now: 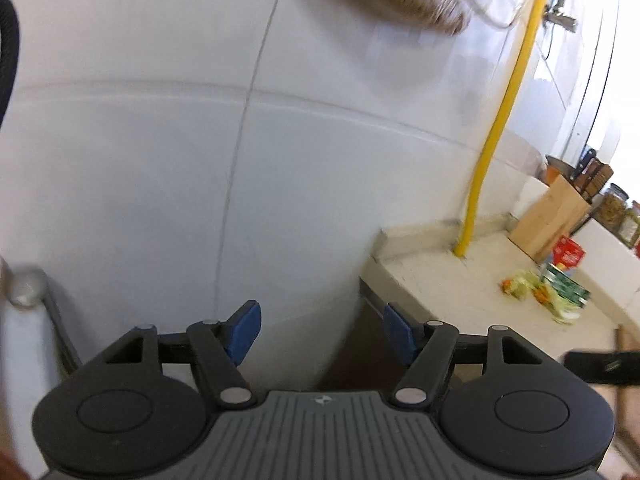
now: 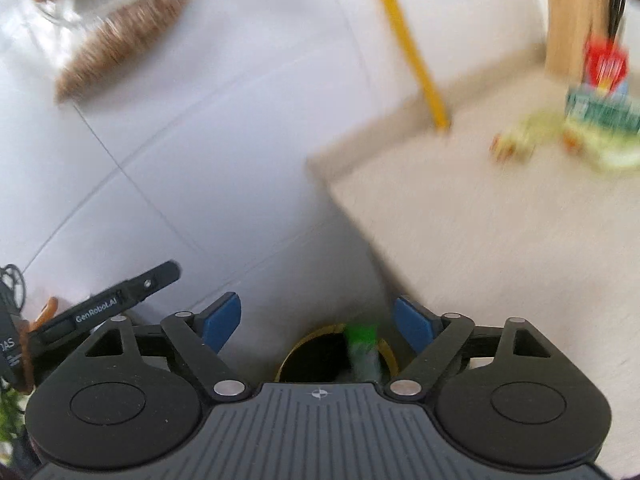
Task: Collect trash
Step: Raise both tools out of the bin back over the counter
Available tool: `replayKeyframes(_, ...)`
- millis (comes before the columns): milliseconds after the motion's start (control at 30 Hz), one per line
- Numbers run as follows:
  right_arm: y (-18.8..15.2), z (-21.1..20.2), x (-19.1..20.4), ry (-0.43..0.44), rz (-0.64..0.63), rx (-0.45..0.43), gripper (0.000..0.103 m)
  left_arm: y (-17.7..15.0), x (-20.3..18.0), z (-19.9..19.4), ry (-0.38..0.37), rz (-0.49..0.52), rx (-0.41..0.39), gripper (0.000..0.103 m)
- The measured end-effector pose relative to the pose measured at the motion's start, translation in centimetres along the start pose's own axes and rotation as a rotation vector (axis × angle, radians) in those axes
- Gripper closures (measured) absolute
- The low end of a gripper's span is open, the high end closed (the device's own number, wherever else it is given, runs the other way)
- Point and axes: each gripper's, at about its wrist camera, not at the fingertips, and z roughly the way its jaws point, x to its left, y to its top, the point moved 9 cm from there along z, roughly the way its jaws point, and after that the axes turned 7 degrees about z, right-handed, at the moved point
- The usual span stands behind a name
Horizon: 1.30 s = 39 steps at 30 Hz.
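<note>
My right gripper stands open above a round bin with a yellow rim on the floor. A green wrapper hangs blurred in the bin's mouth, below the fingers and apart from them. On the pale counter lie crumpled yellow-green wrappers and a green-and-white carton. My left gripper is open with nothing between its fingers, facing the white tiled wall. The same wrappers and carton show at its far right.
A yellow pipe runs up the wall from the counter's back corner. A wooden knife block, a red packet and glass jars stand at the counter's far end. A brush hangs on the wall.
</note>
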Motion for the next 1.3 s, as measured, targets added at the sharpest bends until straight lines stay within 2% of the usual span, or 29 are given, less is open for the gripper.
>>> replayKeyframes(67,1.1,-2.1,-0.1,-0.022,-0.046,-0.085,0.008,0.9,-0.6,-1.4,0.048,0.044,-0.058,0.032)
replayKeyframes(167,3.0,-5.7,-0.6,-0.049,-0.096,-0.231,0.000,2.7,-3.3,-4.2,0.104,0.149,-0.182,0.019)
replayKeyframes(233,4.6,-8.5,-1.0,-0.064,-0.119,-0.357,0.000,4.0,-6.0,-6.1,0.114,0.235,-0.274,0.000)
replayKeyframes(333,6.7,-13.2,-1.7,-0.055,-0.137,-0.532,0.000,5.8,-10.3,-8.8,0.087,0.312,-0.436,0.000)
replayKeyframes(400,7.1,-15.8,-2.8,-0.015,-0.125,-0.661,0.000,6.4,-13.1,-10.3,0.022,0.326,-0.553,0.000)
replayKeyframes(433,7.1,-16.9,-3.7,0.011,-0.099,-0.701,0.000,6.6,-14.3,-10.3,-0.008,0.335,-0.561,0.000)
replayKeyframes(467,7.3,-17.0,-4.7,0.013,-0.069,-0.696,0.000,6.7,-15.6,-9.8,-0.046,0.340,-0.543,0.000)
replayKeyframes(567,7.4,-15.4,-7.8,-0.086,-0.038,-0.563,0.000,6.7,-18.2,-7.6,-0.143,0.302,-0.461,0.000)
replayKeyframes(667,7.4,-15.2,-10.5,-0.151,-0.026,-0.541,0.000,6.7,-20.4,-5.3,-0.207,0.283,-0.380,0.000)
replayKeyframes(733,8.0,-16.4,-11.8,-0.172,-0.029,-0.568,0.000,6.8,-22.1,-4.3,-0.234,0.288,-0.357,0.000)
replayKeyframes(833,11.3,-19.2,-12.3,-0.169,-0.089,-0.615,0.000,7.7,-24.7,-3.4,-0.257,0.308,-0.359,0.000)
replayKeyframes(967,15.9,-25.8,-10.8,-0.098,-0.194,-0.818,0.000,9.1,-28.0,-2.3,-0.331,0.258,-0.328,0.000)
replayKeyframes(1033,15.5,-26.4,-12.2,-0.030,-0.171,-0.867,0.000,9.0,-29.2,-1.5,-0.349,0.241,-0.310,0.000)
replayKeyframes(1067,14.8,-24.9,-13.6,-0.007,-0.129,-0.824,0.000,8.9,-29.7,-1.0,-0.350,0.240,-0.303,0.000)
replayKeyframes(1133,13.5,-18.8,-16.7,-0.098,-0.089,-0.538,0.000,8.2,-31.0,0.5,-0.338,0.274,-0.273,0.000)
replayKeyframes(1167,12.8,-16.1,-18.2,-0.142,-0.070,-0.430,0.001,7.9,-31.5,1.1,-0.337,0.295,-0.254,0.000)
replayKeyframes(1233,12.4,-14.3,-19.6,-0.157,-0.071,-0.395,0.000,7.4,-32.6,2.1,-0.355,0.327,-0.223,0.000)
replayKeyframes(1300,13.6,-13.7,-20.6,-0.199,-0.089,-0.394,0.000,7.2,-33.2,2.9,-0.379,0.350,-0.206,0.000)
